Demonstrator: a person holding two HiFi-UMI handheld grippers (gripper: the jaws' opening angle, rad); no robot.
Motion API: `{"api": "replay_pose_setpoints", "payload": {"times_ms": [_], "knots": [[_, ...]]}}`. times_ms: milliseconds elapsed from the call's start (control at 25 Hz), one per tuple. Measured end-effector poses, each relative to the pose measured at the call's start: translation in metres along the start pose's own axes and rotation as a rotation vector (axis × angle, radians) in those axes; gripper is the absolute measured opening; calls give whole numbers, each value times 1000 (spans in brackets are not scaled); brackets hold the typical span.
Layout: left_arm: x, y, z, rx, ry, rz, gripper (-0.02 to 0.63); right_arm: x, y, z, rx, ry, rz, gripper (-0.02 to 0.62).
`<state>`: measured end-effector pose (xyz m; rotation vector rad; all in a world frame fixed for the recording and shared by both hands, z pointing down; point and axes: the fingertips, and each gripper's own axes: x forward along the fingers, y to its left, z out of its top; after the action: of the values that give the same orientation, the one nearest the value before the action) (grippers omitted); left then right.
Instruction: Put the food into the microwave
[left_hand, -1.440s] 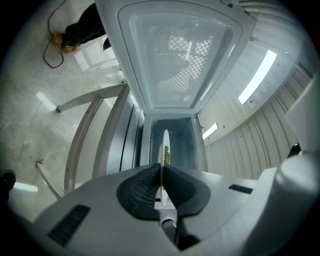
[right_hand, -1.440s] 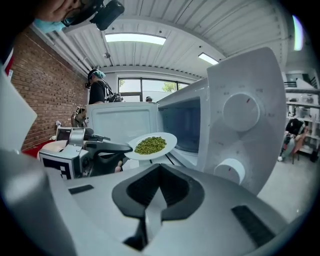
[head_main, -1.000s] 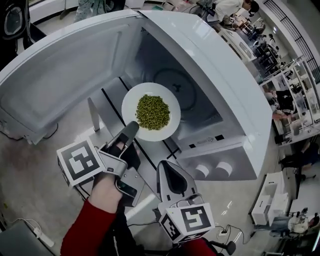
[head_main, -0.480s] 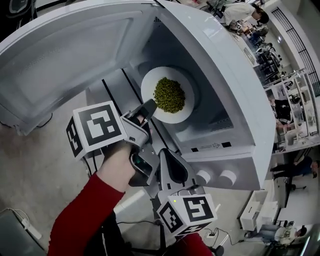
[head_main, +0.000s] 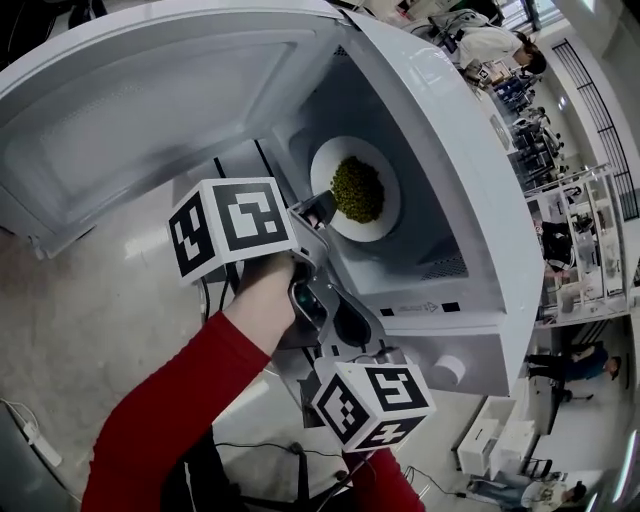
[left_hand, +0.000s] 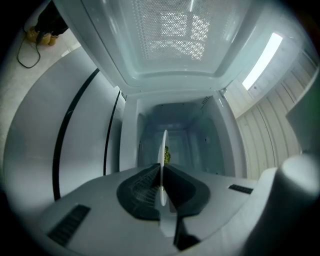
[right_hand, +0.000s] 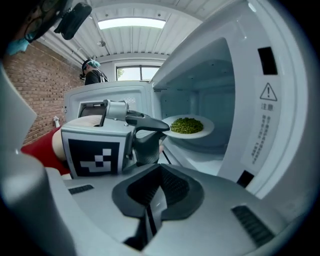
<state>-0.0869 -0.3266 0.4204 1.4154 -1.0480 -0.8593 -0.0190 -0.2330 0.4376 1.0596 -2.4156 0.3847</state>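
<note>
The plate (head_main: 386, 216) of green food (head_main: 357, 188) is already inside the microwave (head_main: 480, 180), apparently held clear of its floor, with its near rim pinched by the left gripper (head_main: 318, 208). Still to do, I'd say: set it down, let go, back out, shut the door (head_main: 150, 100). The right gripper (right_hand: 150, 210) waits outside the microwave, jaws pressed together on nothing. A second ago the plate hung at the microwave's mouth; now it's deeper in.

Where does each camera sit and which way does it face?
Head view: on the person's head, down onto the open microwave; red sleeve, left gripper, right gripper show.
Left gripper view: on that gripper, along its jaws, shut on the plate rim, into the microwave.
Right gripper view: on that gripper, facing the left gripper and plate; own jaws shut, empty.
Shared: the plate, in all three.
</note>
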Motion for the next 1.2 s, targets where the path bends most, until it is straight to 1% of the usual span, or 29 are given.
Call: {"api": "replay_pose_setpoints", "payload": {"times_ms": [120, 320, 400, 720, 840, 1040, 1200], "knots": [[6, -1, 3, 13, 4, 4, 20, 4, 1, 2, -3, 13, 9, 13], [16, -1, 5, 37, 17, 26, 21, 10, 0, 4, 21, 39, 22, 13], [21, -1, 6, 35, 23, 32, 21, 11, -1, 5, 25, 47, 26, 14], [43, 1, 3, 52, 85, 75, 21, 16, -8, 7, 37, 88, 21, 14], [48, -2, 3, 76, 97, 85, 21, 17, -10, 9, 30, 93, 18, 12], [56, -6, 0, 149, 125, 130, 21, 16, -12, 8, 34, 105, 18, 14], [62, -7, -3, 180, 143, 159, 21, 16, -14, 9, 41, 112, 24, 14]]}}
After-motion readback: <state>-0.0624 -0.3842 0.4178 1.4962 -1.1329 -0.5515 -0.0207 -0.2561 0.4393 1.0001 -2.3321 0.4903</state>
